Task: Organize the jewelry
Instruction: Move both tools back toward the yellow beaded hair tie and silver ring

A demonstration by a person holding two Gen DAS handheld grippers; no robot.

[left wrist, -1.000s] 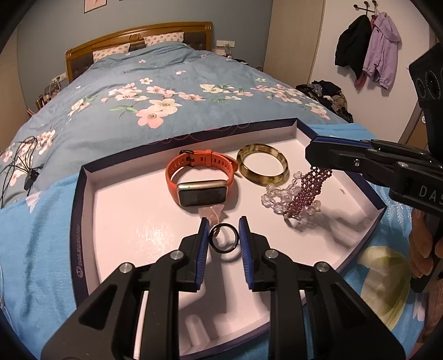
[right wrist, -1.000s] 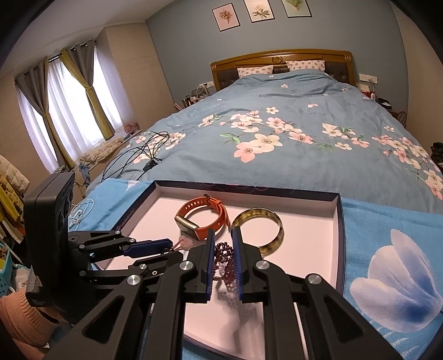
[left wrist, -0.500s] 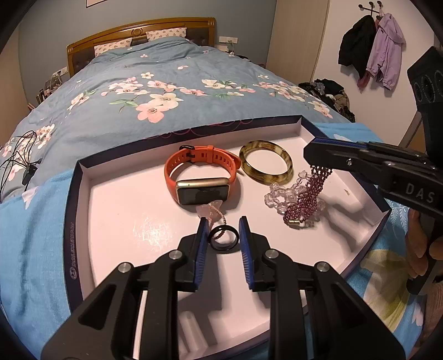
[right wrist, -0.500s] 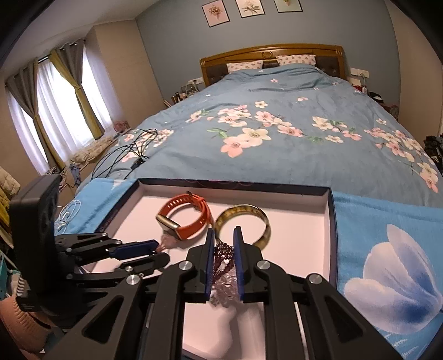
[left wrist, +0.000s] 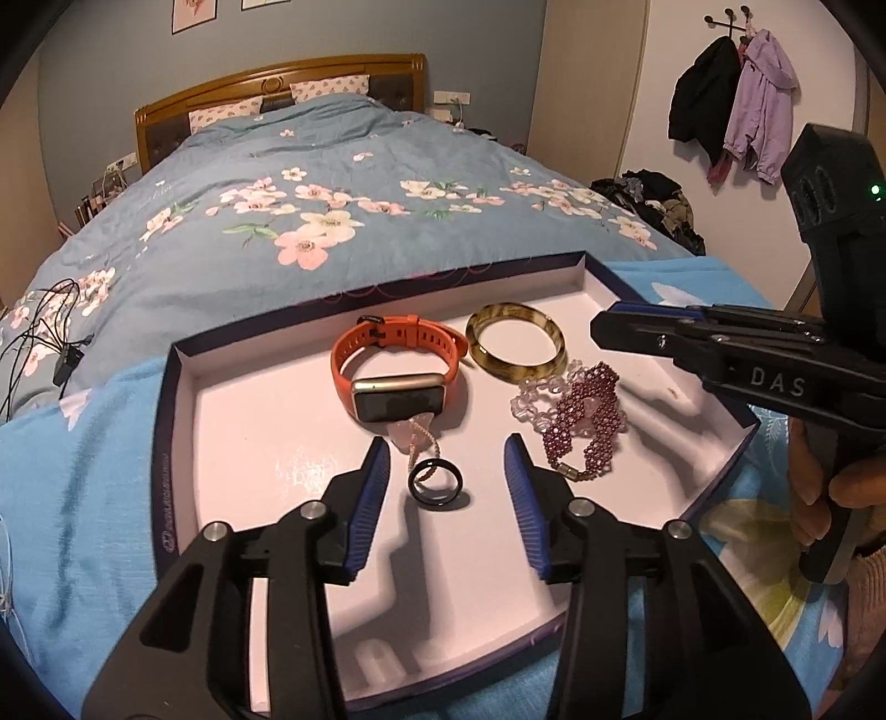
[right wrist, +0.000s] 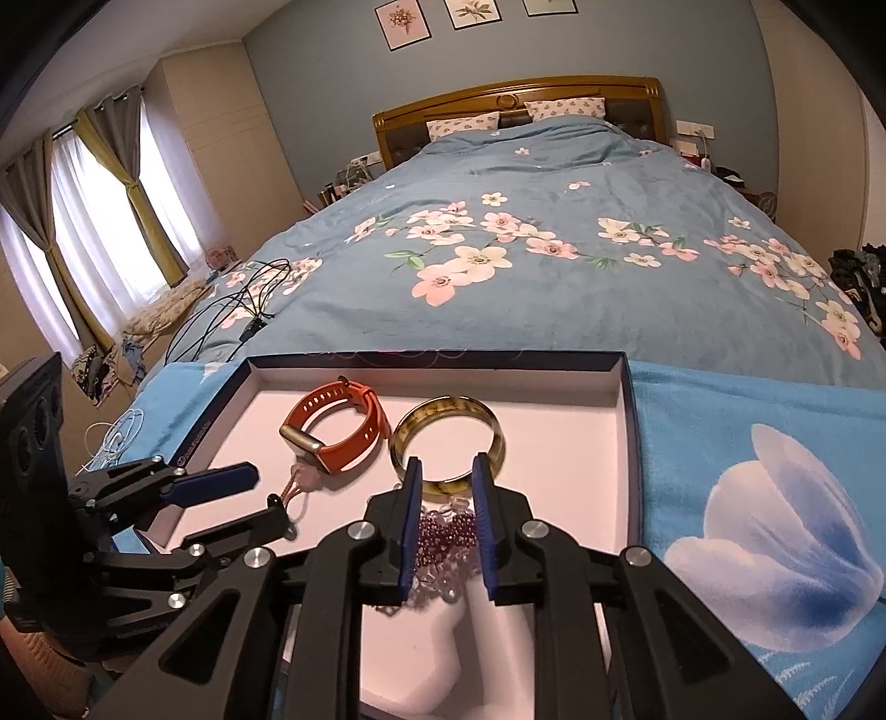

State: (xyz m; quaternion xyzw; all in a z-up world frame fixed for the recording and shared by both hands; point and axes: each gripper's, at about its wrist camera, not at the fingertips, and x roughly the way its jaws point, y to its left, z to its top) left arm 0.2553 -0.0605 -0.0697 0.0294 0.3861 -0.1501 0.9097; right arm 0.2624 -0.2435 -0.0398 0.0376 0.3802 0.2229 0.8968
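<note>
The left gripper, jaws just opened wide, straddles the black ring lying free mid-tray. The right gripper, jaws just parted narrowly, is held above the beaded bracelet, apart from it. Bare floor is seen along the left wall.

Pretty clearly a bedroom in someone's home we're looking at. There's a big bed with a blue floral duvet and a wooden headboard, two patterned pillows against it, and three framed flower prints on the blue-grey wall above. We also see curtains tied back at a bright window, jackets hanging on wall hooks, a pile of clothes on the floor and charger cables lying on the covers.
</note>
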